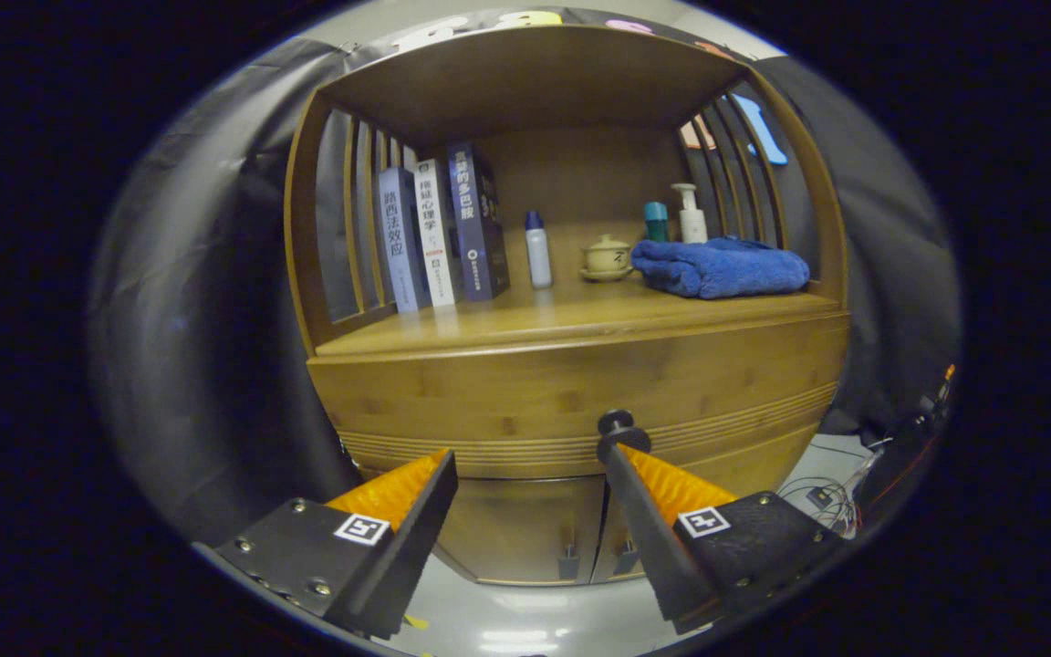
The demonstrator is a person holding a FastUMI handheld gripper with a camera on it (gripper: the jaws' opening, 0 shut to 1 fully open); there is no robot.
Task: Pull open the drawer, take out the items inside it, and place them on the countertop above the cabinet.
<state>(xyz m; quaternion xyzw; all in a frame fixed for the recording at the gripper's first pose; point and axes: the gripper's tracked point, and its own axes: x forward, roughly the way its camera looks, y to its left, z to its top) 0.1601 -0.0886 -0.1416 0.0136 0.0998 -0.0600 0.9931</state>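
A bamboo cabinet stands ahead of me with its drawer shut flush in the front. A small dark round knob sticks out of the drawer front, just above the tip of my right finger. My gripper is open, its fingers spread wide with nothing between them, a short way in front of the drawer. The countertop above the drawer is a wooden shelf surface. What lies inside the drawer is hidden.
On the countertop stand three books at the left, a white bottle, a small lidded cup, a folded blue towel and a pump bottle behind it. Two lower doors sit under the drawer. Cables lie on the floor at right.
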